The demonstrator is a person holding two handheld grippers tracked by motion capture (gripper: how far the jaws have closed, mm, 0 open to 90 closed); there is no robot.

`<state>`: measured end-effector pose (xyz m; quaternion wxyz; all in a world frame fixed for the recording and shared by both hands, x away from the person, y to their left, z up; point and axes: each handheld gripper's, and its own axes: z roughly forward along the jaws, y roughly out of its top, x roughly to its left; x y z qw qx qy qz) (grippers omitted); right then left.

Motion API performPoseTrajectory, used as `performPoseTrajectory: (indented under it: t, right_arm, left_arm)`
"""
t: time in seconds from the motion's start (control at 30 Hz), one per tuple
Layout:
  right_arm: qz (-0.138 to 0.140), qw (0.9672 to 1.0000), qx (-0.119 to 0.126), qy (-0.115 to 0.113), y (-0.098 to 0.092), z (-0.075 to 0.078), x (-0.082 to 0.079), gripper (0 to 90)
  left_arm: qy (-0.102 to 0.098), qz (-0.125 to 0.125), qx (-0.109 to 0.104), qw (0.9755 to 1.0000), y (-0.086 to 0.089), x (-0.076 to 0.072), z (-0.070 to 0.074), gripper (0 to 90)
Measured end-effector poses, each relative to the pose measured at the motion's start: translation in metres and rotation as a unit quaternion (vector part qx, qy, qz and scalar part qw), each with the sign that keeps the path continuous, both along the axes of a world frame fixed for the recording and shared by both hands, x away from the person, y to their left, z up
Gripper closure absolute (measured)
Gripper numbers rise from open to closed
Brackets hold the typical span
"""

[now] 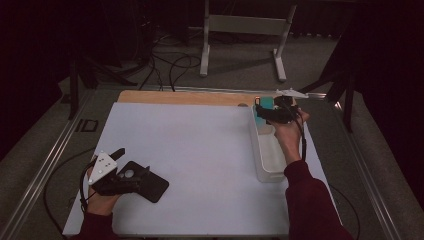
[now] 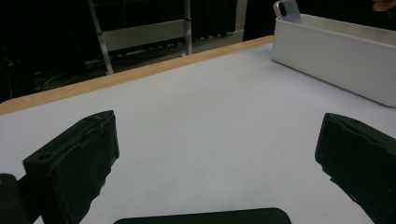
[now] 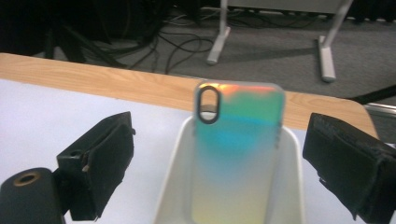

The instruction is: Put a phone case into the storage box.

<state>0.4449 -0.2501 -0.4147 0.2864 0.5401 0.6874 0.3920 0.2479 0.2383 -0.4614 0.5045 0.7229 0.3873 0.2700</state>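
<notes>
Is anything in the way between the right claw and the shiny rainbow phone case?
Nothing visible. The right claw is open, and the phone case leans against the far end of the white bin, straight ahead between the jaws.

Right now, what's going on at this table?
A person works with a hand-held gripper in each hand at a white-covered table. The right gripper is over the far end of a white bin, jaws open to either side of an iridescent phone case that leans against the bin's far wall; it is not clamped. The left gripper sits low at the near left, jaws open, by a flat black phone case lying on the table.
</notes>
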Motion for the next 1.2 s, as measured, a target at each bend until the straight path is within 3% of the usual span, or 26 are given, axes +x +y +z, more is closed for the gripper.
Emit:
performPoseTrajectory:
  t: [0.3, 0.7, 0.97, 1.2]
  right_arm:
    - [0.031, 0.9994, 0.004, -0.015, 0.007, 0.003, -0.021, 8.5]
    - [0.072, 0.9961, 0.023, -0.046, 0.011, 0.016, -0.059, 8.6]
    - [0.077, 0.9953, 0.021, -0.055, 0.008, 0.015, -0.080, 9.5]
    - [0.086, 0.9928, 0.040, -0.074, 0.000, 0.008, -0.104, 11.2]
  left_arm:
    - [0.001, 0.002, 0.000, 1.0000, 0.000, 0.000, 0.000, 0.0]
    - [0.010, 0.007, 0.003, 0.9999, 0.001, 0.003, -0.002, 0.0]
    - [0.016, 0.024, 0.005, 0.9996, 0.007, 0.002, -0.003, 1.3]
    - [0.018, 0.043, -0.002, 0.9989, 0.015, 0.002, -0.002, 1.5]
